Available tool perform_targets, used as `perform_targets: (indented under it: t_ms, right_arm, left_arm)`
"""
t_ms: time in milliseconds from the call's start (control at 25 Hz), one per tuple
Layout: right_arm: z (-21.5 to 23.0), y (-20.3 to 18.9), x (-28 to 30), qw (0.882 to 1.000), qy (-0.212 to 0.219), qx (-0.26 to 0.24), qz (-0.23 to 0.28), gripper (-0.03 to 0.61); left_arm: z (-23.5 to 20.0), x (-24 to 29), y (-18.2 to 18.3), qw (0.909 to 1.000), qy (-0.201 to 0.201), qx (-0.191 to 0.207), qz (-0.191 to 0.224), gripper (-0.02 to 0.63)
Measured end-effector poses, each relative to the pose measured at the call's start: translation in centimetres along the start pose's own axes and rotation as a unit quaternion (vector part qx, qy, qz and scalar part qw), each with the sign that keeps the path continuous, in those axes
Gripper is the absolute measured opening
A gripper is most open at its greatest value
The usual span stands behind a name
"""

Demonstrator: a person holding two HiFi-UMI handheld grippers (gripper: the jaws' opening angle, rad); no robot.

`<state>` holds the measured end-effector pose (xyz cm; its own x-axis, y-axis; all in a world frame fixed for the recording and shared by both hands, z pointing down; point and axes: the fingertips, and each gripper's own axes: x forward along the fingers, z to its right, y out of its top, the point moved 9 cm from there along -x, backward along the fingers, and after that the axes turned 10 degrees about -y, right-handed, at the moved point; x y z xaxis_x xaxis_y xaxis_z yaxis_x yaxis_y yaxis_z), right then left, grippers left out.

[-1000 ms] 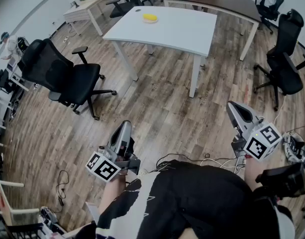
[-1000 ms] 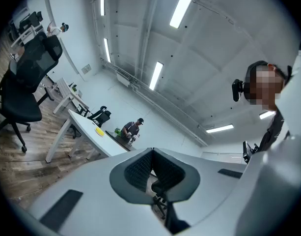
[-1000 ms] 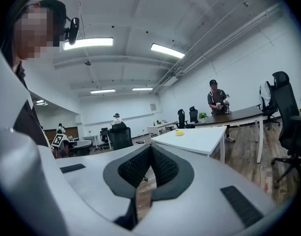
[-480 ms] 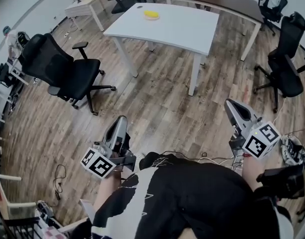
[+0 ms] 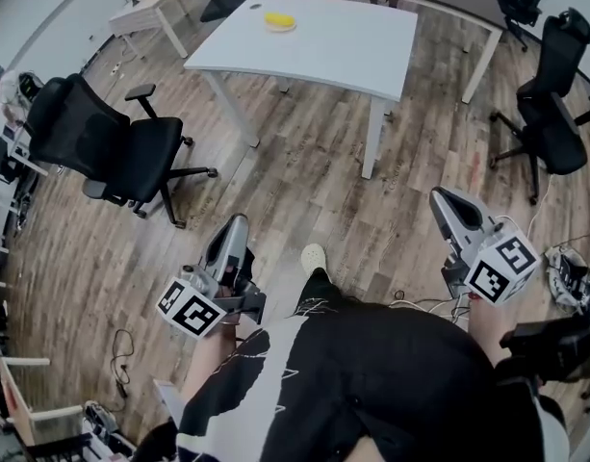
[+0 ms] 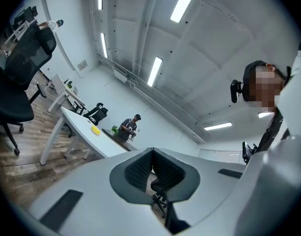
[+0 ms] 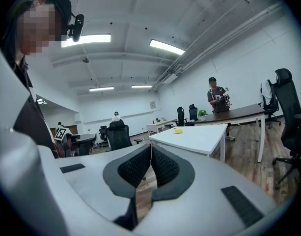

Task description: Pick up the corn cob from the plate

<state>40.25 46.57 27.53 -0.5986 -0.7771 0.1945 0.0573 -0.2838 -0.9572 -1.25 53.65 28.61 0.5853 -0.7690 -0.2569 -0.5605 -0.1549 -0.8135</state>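
Fingers (image 7: 135, 166) together, empty, distant corn cob (image 5: 278, 20) indistinct

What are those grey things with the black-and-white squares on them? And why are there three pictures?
They are two grabbing tools, not a robot. A person holds one in each hand: the left gripper and the right gripper. The patterned cubes are part of the tools.

The head view comes from a camera on the person's head, looking down at the wooden floor. The other two pictures come from little cameras riding on each tool, looking along its jaws. In both, the jaws are pressed together with nothing between them, so nothing is held.

Across the room stands a white table with a small yellow thing on it, too far away to see clearly. A black office chair stands on the left.
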Motion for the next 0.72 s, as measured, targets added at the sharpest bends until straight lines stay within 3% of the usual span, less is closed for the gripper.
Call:
perform_targets:
  t_ms: [280,480,720]
  right_arm:
    - [1.9,2.0,5.7,1.000,-0.025,0.003,-0.006,0.015]
    - [2.7,4.4,12.6,0.999,-0.029,0.017,0.002,0.015]
    - [2.8,6.4,21.5,0.999,-0.007,0.033,0.006,0.015]
  left_arm:
    - [-6.1,6.7,2.3,0.9992,-0.037,-0.013,-0.002,0.015]
    - [-11.3,10.9,5.5,0.9983,-0.053,0.002,-0.024,0.015]
    - [-18.3,14.2,9.6,0.9973,-0.069,0.004,-0.026,0.014]
